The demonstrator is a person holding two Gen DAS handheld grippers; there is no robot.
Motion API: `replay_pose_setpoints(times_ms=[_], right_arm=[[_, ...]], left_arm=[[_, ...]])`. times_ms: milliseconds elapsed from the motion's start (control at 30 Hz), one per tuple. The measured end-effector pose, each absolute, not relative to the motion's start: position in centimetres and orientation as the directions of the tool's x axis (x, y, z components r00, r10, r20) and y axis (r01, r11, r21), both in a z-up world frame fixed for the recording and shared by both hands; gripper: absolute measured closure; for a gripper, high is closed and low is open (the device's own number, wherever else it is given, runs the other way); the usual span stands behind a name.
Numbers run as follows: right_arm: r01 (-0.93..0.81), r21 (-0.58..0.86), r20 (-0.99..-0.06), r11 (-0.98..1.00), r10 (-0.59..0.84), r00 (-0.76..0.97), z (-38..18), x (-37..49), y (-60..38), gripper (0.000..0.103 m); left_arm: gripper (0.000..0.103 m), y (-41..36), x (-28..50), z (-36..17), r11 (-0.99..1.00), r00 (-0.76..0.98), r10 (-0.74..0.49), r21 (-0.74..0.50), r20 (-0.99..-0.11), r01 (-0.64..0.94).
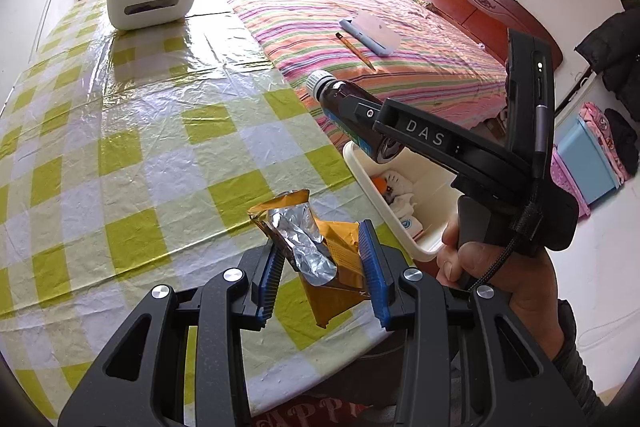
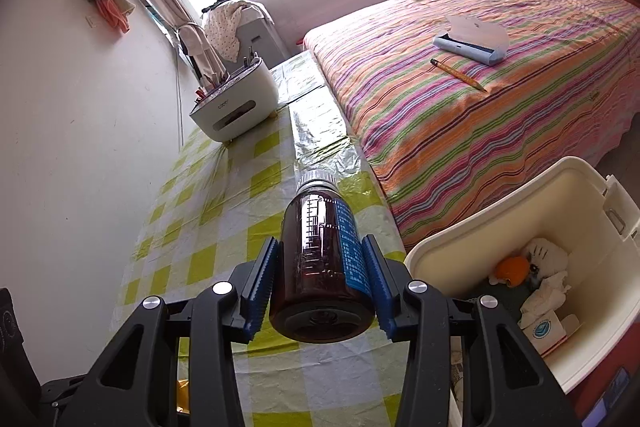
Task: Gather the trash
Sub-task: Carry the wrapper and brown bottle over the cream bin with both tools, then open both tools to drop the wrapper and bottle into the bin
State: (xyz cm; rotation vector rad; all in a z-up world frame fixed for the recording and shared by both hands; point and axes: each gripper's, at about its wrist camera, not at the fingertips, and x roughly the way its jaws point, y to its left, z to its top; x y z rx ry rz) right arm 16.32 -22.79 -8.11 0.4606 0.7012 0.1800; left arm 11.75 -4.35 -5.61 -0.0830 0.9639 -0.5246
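Observation:
In the left wrist view my left gripper (image 1: 322, 277) is shut on a crumpled orange and silver foil wrapper (image 1: 308, 247), held above the checked tablecloth (image 1: 132, 155). My right gripper (image 2: 322, 281) is shut on a brown medicine bottle (image 2: 320, 259) with a blue label and a grey cap, pointing away from me over the table. From the left wrist camera the bottle (image 1: 344, 107) and the right gripper's body show at the right, above a cream bin (image 1: 372, 187). The bin (image 2: 480, 227) stands beside the table, with tissues, an orange peel and a small carton inside.
A white desk organiser (image 2: 236, 103) with pens stands at the table's far end. A bed with a striped cover (image 2: 500, 75) runs along the table's right side, with a pencil (image 2: 458, 74) and a pale blue case (image 2: 472, 41) on it. A person's hand (image 1: 492, 275) holds the right gripper's handle.

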Motion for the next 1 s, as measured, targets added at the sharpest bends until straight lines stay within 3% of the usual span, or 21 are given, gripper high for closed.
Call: replay_pose_setpoints(times_ms=[1000], right_arm=[[0.28, 0.473, -0.543, 0.835, 0.026, 0.84, -8.5, 12.7, -33.8, 0.059]], left_arm=[[0.067, -10.3, 14.4, -3.7, 0.82, 0.454, -0.558, -0.381, -0.695, 0.427]])
